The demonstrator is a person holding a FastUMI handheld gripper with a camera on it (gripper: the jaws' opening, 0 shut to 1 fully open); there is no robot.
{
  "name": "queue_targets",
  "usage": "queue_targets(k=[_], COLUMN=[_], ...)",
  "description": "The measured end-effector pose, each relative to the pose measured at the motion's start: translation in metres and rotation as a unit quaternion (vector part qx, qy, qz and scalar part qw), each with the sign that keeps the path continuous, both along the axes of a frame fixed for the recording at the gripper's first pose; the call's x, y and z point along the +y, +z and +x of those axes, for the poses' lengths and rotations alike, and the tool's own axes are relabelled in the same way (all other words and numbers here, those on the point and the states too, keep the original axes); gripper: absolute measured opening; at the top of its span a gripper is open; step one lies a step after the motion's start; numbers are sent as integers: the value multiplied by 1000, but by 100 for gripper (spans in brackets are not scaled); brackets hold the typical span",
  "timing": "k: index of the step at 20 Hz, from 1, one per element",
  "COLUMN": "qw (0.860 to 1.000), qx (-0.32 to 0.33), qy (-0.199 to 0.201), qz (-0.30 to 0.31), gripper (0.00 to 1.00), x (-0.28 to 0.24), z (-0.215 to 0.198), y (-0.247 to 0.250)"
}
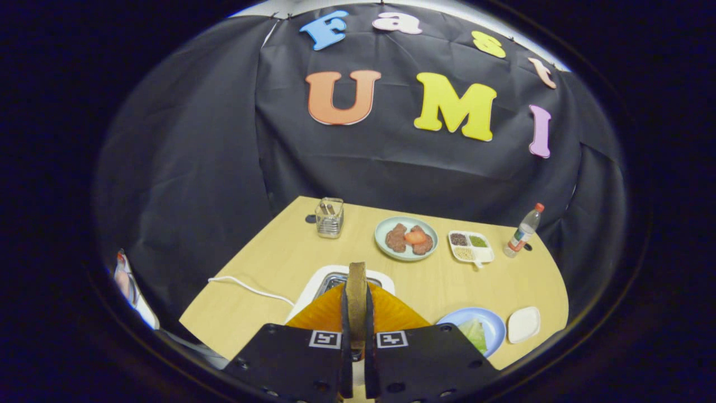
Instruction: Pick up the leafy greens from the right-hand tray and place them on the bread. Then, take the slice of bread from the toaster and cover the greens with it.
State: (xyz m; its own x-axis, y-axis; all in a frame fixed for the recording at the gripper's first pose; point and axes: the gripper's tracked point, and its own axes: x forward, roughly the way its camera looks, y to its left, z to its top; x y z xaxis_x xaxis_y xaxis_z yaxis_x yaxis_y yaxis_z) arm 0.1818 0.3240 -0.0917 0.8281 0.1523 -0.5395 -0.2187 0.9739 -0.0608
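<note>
The jaws stand clamped edge-on upon a brown bread slice, lifted above the white toaster; beneath it sits an orange, ridged thing (its nature cannot be told). By that the toaster step seems under way; yet leafy greens lie on the blue plate to the right, so whether any greens reached the base bread cannot be told. Covering remains. Counted on the bench: one held slice, one toaster, one blue plate, one green plate with two brown patties and a red piece, one three-part dish, one white dish, one bottle, one glass holder.
</note>
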Motion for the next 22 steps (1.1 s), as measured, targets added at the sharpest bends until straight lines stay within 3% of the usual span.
queue_targets(k=[5,9,22], qw=[998,997,993], qx=[-49,-57,40], qy=[1,-23,-91], qz=[30,53,61], gripper=[8,8,8], x=[-16,-61,-193], z=[-15,-19,-10], y=[66,79,-62])
